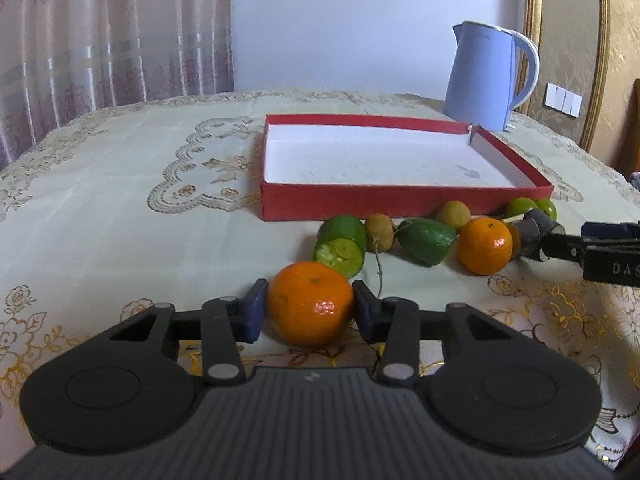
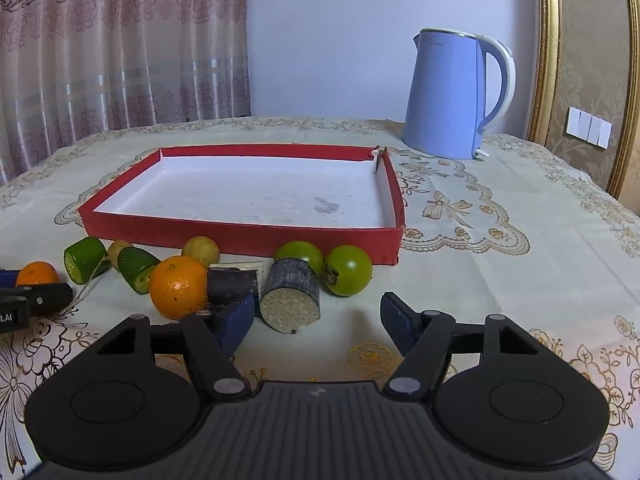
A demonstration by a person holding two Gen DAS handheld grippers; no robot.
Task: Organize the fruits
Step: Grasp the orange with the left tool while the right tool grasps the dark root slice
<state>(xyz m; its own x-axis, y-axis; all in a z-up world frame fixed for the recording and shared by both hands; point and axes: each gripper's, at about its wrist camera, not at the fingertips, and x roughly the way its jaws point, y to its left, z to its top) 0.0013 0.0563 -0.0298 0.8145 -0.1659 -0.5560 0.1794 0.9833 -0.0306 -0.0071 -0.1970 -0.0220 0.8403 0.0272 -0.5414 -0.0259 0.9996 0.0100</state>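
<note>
Fingers of the left gripper flank a tangerine, one blue pad at each side; contact looks made or all but made, so the grasp is judged to be at the closing stage, with the fruit on the table in front of the red tray. Fingers of the right gripper stand spread and pinch nothing; a dark cut sugarcane piece lies just ahead of the gap, nearer the left pad. Beside it, also in front of the tray, sit a second tangerine, a darker cane piece, two green tomatoes, two cut green pieces and small brown longans. The tray interior is bare. A blue kettle stands behind the tray's far right corner.

Step in hand, as judged: first pickup. The next move calls for a firm but gentle squeeze on the round fruit, a lift clear of the tray's near wall, then placement inside; the right fingers need centring on the cane piece.
</note>
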